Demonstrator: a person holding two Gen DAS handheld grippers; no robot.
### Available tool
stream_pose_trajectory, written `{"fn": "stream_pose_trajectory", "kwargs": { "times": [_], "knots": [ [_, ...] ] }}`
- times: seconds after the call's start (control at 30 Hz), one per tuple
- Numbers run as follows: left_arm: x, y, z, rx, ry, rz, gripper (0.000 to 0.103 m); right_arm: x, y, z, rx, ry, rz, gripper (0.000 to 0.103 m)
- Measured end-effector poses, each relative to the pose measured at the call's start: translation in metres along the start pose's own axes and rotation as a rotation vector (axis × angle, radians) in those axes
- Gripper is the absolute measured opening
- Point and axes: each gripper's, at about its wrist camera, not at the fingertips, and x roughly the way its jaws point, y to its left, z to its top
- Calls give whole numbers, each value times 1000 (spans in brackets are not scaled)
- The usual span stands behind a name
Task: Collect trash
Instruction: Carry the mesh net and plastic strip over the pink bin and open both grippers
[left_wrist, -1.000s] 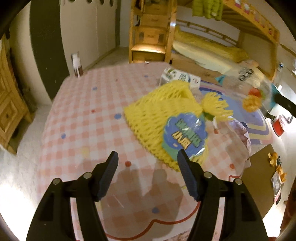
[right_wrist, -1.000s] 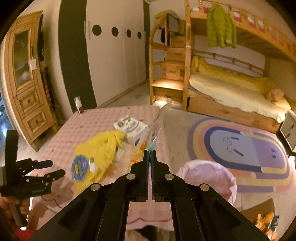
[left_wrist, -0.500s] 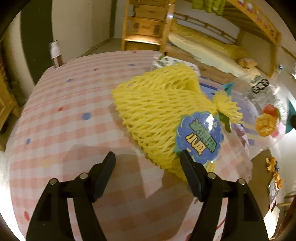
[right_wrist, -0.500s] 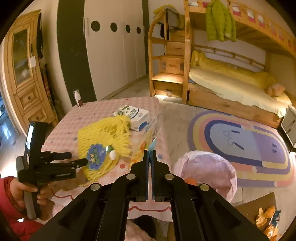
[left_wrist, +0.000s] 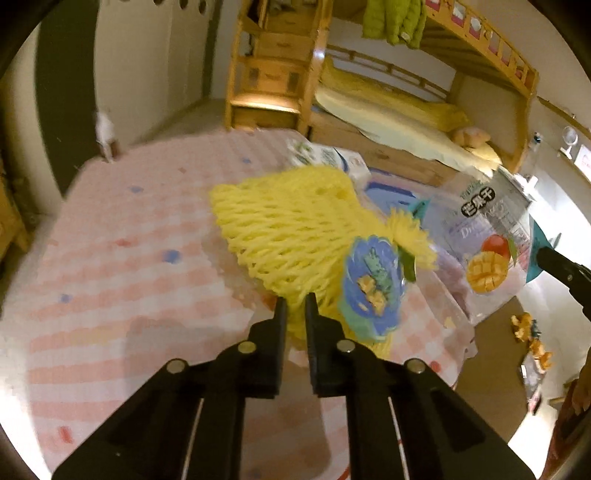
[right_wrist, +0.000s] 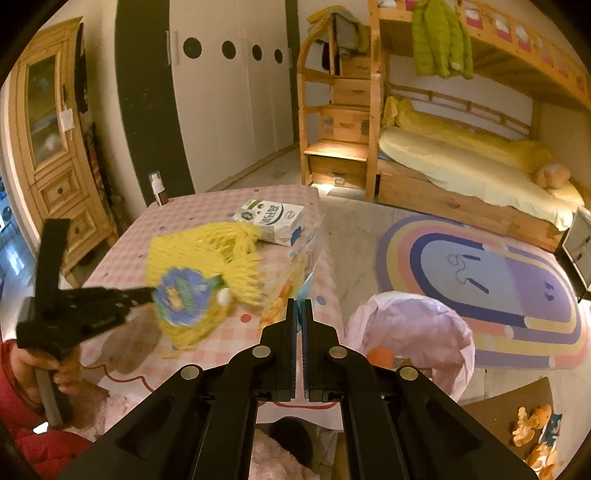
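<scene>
Left wrist view: the left gripper (left_wrist: 295, 306) is seen low in the centre of the frame, its jaws having just been closing, and they are now nearly together with the near edge of the yellow foam net (left_wrist: 291, 229) pinched between them. A blue label (left_wrist: 373, 284) is carried on the net, to the right of the jaws. The net is spread over the pink checked tablecloth (left_wrist: 122, 266) across the middle of the frame, and a white carton (left_wrist: 325, 158) is partly hidden behind it, above centre. At the right edge, a clear mango snack bag (left_wrist: 487, 243) is held up at its corner by the black tip of the right gripper.

From the right wrist view, the right gripper (right_wrist: 300, 306) is shown in the lower centre, pressed shut on the edge of the same bag (right_wrist: 295, 273), seen edge-on above the jaws. At the left, the left gripper (right_wrist: 144, 295) is grasped by a hand (right_wrist: 55, 369) in a red sleeve, with its tip at the net (right_wrist: 207, 258). To the lower right of the table, a bin lined with a pink bag (right_wrist: 410, 325) is seen on the floor, something orange lying inside it.
</scene>
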Motion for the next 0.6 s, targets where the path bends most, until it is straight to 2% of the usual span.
{"fn": "stream_pose_trajectory", "kwargs": {
  "times": [0.17,0.3,0.37,0.47,0.6],
  "knots": [
    [-49,5,2,104,-124,164,8,-1,9,2,-23,-8,13,2],
    [-78,5,1,181,-218,259,7,-1,18,4,-42,-13,19,2],
    [-85,6,-1,189,-242,262,7,1,20,4,-46,-11,21,2],
    [-84,4,-1,183,-233,249,6,0,21,4,-48,-11,20,2],
    [-88,-7,5,202,-247,211,6,-5,20,6,-52,-34,7,2]
  ]
}}
